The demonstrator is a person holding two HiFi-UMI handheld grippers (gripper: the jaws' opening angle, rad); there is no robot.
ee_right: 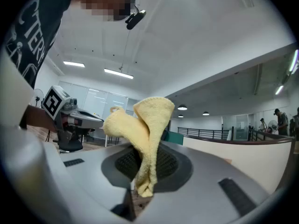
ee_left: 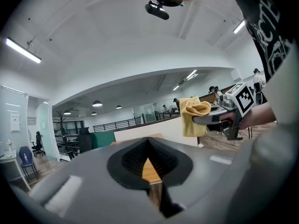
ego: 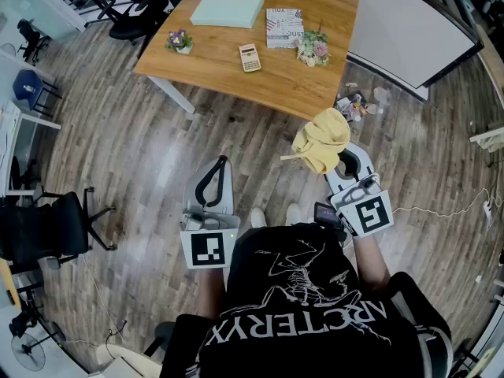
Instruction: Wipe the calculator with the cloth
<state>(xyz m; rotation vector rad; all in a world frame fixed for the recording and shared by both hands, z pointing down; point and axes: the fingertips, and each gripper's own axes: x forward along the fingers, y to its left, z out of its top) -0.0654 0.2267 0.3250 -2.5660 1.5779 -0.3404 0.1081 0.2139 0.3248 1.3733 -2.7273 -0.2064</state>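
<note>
A small beige calculator (ego: 250, 57) lies on the wooden table (ego: 220, 61) far ahead of me, between two little flower pots. Both grippers hang over the wood floor well short of the table. My right gripper (ego: 341, 153) is shut on a crumpled yellow cloth (ego: 322, 139), which bunches up over the jaws (ee_right: 145, 125) and also shows in the left gripper view (ee_left: 194, 115). To its left, my left gripper (ego: 222, 162) points toward the table with its jaws together and nothing between them (ee_left: 148, 141).
On the table are a pale green box (ego: 227, 9), a printed book (ego: 284, 27) and flower pots (ego: 179, 41) (ego: 313, 48). A white curved panel (ego: 409, 30) stands at right, with small clutter (ego: 356, 105) on the floor. Black chairs (ego: 47, 231) stand at left.
</note>
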